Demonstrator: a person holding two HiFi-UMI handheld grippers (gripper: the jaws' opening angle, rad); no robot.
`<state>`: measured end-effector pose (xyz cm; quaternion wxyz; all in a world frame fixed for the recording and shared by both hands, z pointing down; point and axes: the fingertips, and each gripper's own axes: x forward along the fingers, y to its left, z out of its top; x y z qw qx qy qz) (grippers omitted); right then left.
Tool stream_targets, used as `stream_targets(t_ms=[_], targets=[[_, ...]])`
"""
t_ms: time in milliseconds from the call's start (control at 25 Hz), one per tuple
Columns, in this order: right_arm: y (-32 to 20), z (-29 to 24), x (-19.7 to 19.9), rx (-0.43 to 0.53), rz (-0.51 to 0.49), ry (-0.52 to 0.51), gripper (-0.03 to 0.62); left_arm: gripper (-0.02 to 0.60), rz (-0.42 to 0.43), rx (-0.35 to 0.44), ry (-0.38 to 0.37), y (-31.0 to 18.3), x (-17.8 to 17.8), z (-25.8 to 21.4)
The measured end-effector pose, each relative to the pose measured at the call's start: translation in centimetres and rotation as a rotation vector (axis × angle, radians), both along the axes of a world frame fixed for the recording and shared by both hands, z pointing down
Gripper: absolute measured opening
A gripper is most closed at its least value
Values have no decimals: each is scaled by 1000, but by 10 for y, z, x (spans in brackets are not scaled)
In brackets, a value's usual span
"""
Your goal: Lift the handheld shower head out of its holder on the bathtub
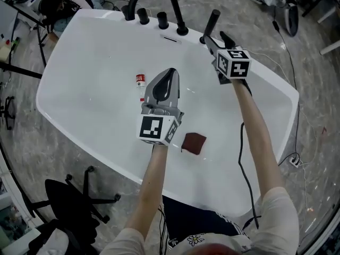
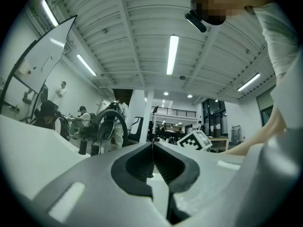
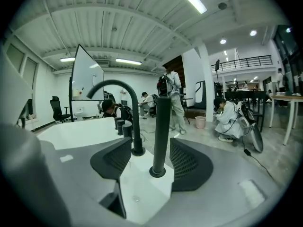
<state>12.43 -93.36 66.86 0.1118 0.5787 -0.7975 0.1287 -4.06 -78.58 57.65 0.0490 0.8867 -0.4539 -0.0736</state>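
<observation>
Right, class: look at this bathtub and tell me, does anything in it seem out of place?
Two loose things lie inside the bathtub: a small red-and-white container and a dark red pad nearer the person. Neither belongs in a tub. Nothing looks spilled or broken; the handheld shower head stands upright at the rim.

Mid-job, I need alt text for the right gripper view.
The right tongs are open, one jaw on either side of the upright black shower head seated in its holder on the white bathtub rim. The arched black faucet stands behind.
</observation>
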Motion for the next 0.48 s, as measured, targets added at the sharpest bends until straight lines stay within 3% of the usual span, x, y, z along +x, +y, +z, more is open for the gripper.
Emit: stream_targets(t_ms=[240,480], targets=[[-55,60,-6,-128,73,50,261,5,-4,-29,28,-17,-19,37],[-62,82,4,-167,169,63,182,5,-24,-58,59,-23,-31,53]])
